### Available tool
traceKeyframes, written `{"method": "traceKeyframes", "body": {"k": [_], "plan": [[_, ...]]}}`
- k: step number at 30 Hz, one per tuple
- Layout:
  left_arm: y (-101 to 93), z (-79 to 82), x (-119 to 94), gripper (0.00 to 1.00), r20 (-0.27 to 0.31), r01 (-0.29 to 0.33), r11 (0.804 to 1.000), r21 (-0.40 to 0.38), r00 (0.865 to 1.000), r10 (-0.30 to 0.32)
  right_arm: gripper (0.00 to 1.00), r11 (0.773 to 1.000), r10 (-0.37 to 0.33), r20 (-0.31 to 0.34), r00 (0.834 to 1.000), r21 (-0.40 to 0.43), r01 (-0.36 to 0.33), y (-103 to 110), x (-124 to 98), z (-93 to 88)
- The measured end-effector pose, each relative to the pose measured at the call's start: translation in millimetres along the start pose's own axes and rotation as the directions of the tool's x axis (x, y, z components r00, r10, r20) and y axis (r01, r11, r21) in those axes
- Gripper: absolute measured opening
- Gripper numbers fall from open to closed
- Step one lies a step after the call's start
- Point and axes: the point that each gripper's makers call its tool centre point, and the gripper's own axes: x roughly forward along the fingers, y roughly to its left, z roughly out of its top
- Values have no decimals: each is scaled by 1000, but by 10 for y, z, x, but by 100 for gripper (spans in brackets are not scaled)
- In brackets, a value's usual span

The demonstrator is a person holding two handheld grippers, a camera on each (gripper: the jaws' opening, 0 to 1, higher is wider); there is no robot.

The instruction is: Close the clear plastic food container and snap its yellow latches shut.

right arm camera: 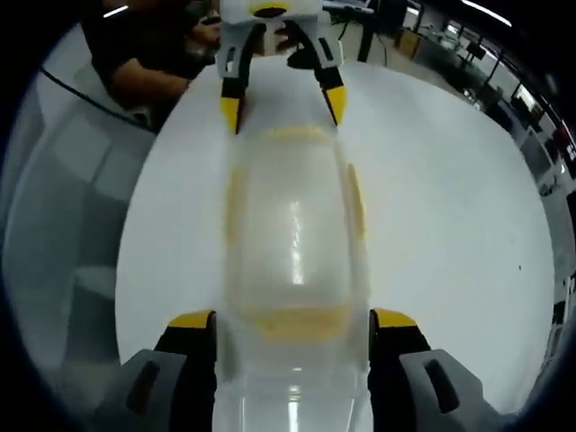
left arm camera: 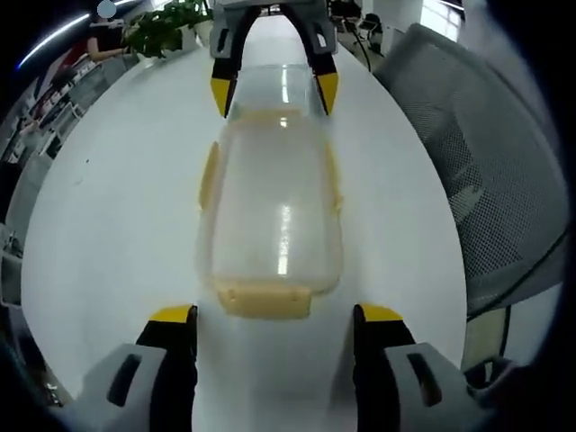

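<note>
Left gripper [left arm camera: 274, 324] and right gripper [right arm camera: 292, 328] (jaws wide apart) face each other across the lidded clear container [left arm camera: 270, 211] on the white table [left arm camera: 108, 225]; nothing visible inside.

White table [left arm camera: 117, 225]; grey mesh chair [left arm camera: 486, 180] beside; potted plant [left arm camera: 166, 27] at far edge; ceiling strip lights.

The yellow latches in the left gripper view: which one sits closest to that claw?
The end latch, lying crosswise between the left claw tips. The others run along the container's sides or sit at its far end.
</note>
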Motion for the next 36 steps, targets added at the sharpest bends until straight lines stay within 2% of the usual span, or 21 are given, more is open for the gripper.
{"method": "traceKeyframes", "body": {"k": [17, 23, 31, 36], "plan": [[-36, 46, 10, 64, -12, 39, 999, 10, 999, -39, 65, 999, 8, -80, 997, -34, -11, -8, 97, -94], [-28, 66, 6, 63, -11, 41, 999, 29, 999, -41, 62, 999, 11, -84, 996, -40, -15, -17, 116, -82], [-40, 82, 12, 56, -17, 58, 998, 22, 998, -57, 61, 999, 19, -84, 996, -35, -22, -17, 119, -79], [-23, 97, 19, 55, -13, 55, 998, 18, 998, -55, 60, 999, 25, -86, 996, -31, -28, -12, 119, -81]]}}
